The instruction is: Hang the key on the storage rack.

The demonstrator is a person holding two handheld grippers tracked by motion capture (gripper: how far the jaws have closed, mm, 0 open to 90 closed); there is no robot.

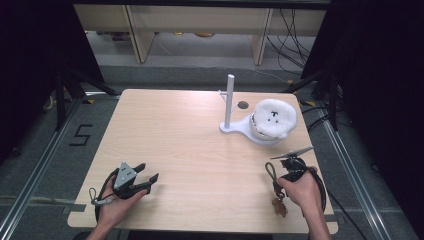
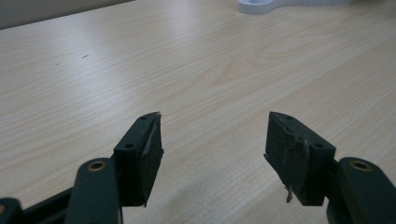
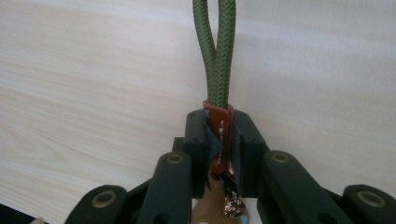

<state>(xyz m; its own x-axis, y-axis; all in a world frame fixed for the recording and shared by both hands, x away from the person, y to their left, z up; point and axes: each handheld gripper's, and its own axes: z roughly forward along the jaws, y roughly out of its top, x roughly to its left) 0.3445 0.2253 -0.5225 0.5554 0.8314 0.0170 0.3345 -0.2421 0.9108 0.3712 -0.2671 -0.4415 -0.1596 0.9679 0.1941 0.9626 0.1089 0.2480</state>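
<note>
- Pale wooden tabletop (image 1: 200,145) carries a white stand (image 1: 231,107) beside a fluffy white hat (image 1: 273,118).
- Right gripper (image 3: 219,135): jaws clenched on the brown tab of a green cord keychain (image 3: 215,51), at the near right edge.
- Left gripper (image 2: 212,154): jaws released, nothing between them.

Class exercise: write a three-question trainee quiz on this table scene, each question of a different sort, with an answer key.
1. True or false: the right gripper is shut on the brown leather tab of the green braided cord loop.
2. Multiple choice: what sits on the white stand's flat base, beside its upright white post? A) a red mug B) a white fluffy round plush C) a steel spoon
3. Fill in: the left gripper has its jaws ____ over the light wooden table, with nothing between them.

Key: 1 true; 2 B; 3 open.
</note>
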